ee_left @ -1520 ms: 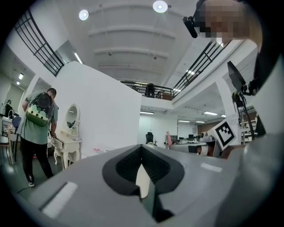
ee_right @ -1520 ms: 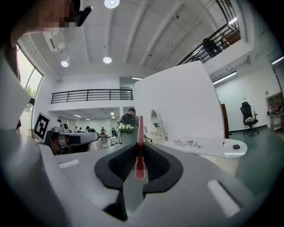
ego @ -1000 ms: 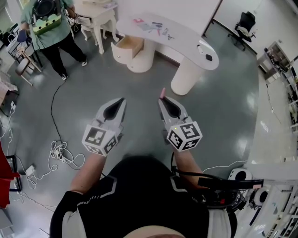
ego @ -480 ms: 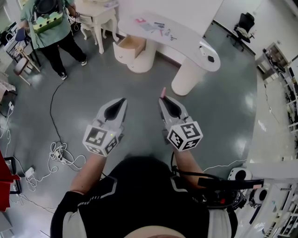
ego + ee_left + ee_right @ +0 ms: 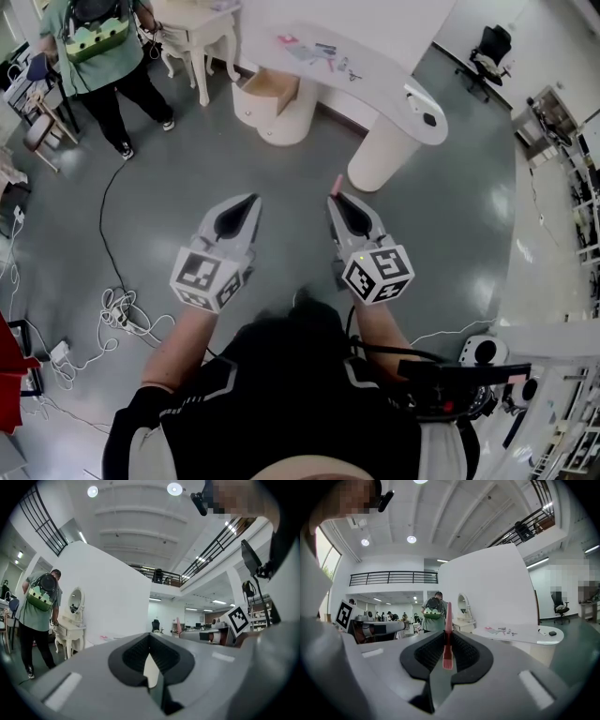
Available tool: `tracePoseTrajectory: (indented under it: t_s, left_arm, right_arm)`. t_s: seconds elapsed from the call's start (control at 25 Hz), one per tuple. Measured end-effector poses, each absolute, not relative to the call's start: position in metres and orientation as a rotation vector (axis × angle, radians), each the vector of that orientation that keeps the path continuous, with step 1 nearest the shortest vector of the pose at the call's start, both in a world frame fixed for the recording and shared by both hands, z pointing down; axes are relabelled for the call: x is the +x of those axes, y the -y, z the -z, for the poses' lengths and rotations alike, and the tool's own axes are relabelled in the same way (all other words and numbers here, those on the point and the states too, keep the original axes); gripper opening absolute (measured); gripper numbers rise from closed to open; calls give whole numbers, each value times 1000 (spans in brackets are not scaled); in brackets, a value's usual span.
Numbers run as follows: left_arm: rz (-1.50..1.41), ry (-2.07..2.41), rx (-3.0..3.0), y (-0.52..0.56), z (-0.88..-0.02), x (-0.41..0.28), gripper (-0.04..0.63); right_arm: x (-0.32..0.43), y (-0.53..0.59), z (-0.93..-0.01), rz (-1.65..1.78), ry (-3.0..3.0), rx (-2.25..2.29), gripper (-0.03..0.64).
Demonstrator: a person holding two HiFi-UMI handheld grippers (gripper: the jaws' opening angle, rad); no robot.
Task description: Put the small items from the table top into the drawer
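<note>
The right gripper, in the centre of the head view, is clamped on a slim pink stick-like item that stands upright between its pads and pokes out past the tips. The left gripper, just beside it at centre left, has its jaws drawn together on nothing.

Both hang over a glossy grey floor, well apart from the long curved white counter at upper centre. A stretch of that floor lies between the grippers and the counter. A scatter of small pink and dark items lies on the counter's left part, and a small black object sits near its rounded right end, above a thick white cylindrical pedestal.

The light wooden drawer is pulled open from the round white cabinet under the counter's left end.

At upper left stands a person in a green shirt with a green backpack, beside a white dressing table with curved legs. A black cable trails across the floor to a tangle of white cords at lower left. A black office chair stands at upper right.
</note>
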State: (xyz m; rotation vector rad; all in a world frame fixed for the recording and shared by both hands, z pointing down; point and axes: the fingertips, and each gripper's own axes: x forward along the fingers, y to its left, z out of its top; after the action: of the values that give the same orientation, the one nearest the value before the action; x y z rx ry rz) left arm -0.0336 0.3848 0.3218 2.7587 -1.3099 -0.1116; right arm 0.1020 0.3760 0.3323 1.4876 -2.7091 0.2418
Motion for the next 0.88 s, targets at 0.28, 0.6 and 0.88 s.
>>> tracePoseTrajectory:
  t_s: [0.28, 0.6, 0.88]
  left_arm:
    - [107, 1363, 2707, -344, -333, -34, 0]
    - [91, 1414, 2698, -273, -324, -28, 0]
    - [98, 1496, 2659, -217, -316, -11, 0]
  right_arm:
    - [97, -333, -339, -231, 2734, 1438, 54]
    - [97, -258, -334, -239, 2790, 1347, 54]
    - [117, -199, -327, -210, 2827, 1313, 54]
